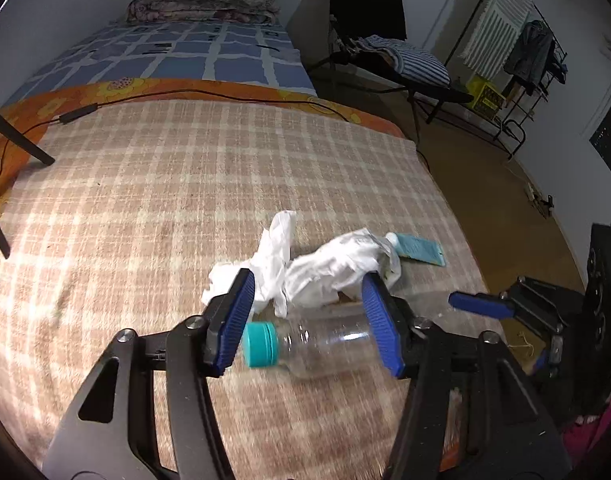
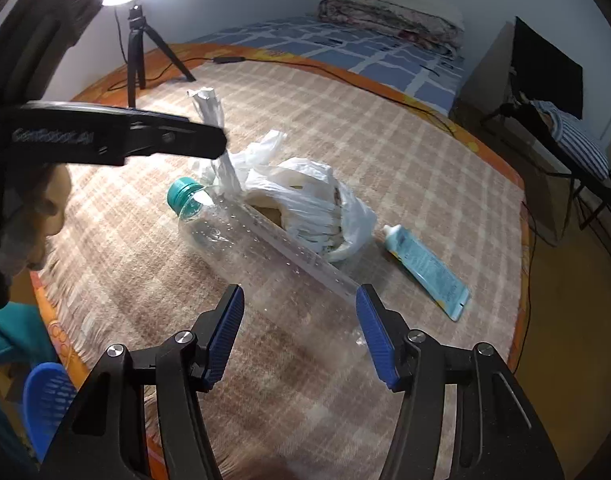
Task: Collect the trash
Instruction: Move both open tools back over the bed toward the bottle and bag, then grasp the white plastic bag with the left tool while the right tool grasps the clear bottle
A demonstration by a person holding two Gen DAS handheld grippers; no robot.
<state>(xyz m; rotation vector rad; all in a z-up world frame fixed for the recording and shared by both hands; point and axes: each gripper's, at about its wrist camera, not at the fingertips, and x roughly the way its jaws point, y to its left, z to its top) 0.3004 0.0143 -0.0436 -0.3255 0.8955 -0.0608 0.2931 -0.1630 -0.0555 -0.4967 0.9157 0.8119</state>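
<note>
A clear plastic bottle (image 1: 325, 340) with a teal cap (image 1: 261, 344) lies on its side on the checked blanket (image 1: 145, 200). Behind it sits a crumpled white plastic bag (image 1: 329, 268), and a light-blue tube (image 1: 419, 249) lies to its right. My left gripper (image 1: 309, 280) hovers open over the bottle's neck, its pads clear of it. In the right wrist view the bottle (image 2: 241, 240) runs diagonally, and its base end lies between the open fingers of my right gripper (image 2: 300, 290); I see no pad pressing it. The bag (image 2: 305, 200) and tube (image 2: 425, 268) lie beyond.
A tripod lamp (image 2: 139, 52) stands on the bed at the far left, its black cable (image 1: 225, 94) trailing across the blanket's far edge. A blue perforated scoop (image 2: 45, 392) sits low left. Right of the bed are a chair with clothes (image 1: 405, 64) and a clothes rack (image 1: 525, 60).
</note>
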